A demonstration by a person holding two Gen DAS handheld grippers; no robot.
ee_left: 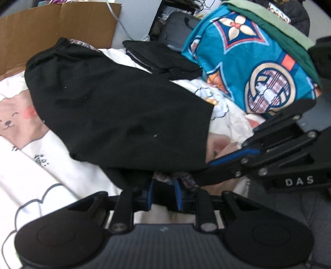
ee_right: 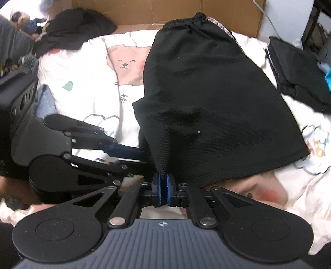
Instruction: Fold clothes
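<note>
**Black knit shorts (ee_right: 206,93) lying on a printed bedsheet (ee_right: 91,87), gripped at the near hem by 2 grippers.**
The matte, fine-ribbed shorts tapered from a wide hem to a gathered elastic waistband, long axis running away toward a brown cardboard sheet (ee_right: 144,12). The right gripper (ee_right: 163,182) was almost closed, its blue pads pinching a raised fold of hem. The left gripper (ee_left: 163,186) stood narrowly parted with dark cloth between its pads. Folded black garments (ee_left: 161,58) and a teal patterned bundle (ee_left: 248,68) lay beside.

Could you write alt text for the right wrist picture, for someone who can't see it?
The right tool pinches the near edge of black shorts spread on a white cartoon bedsheet. The left tool reaches in beside it; a cardboard box stands behind.
</note>
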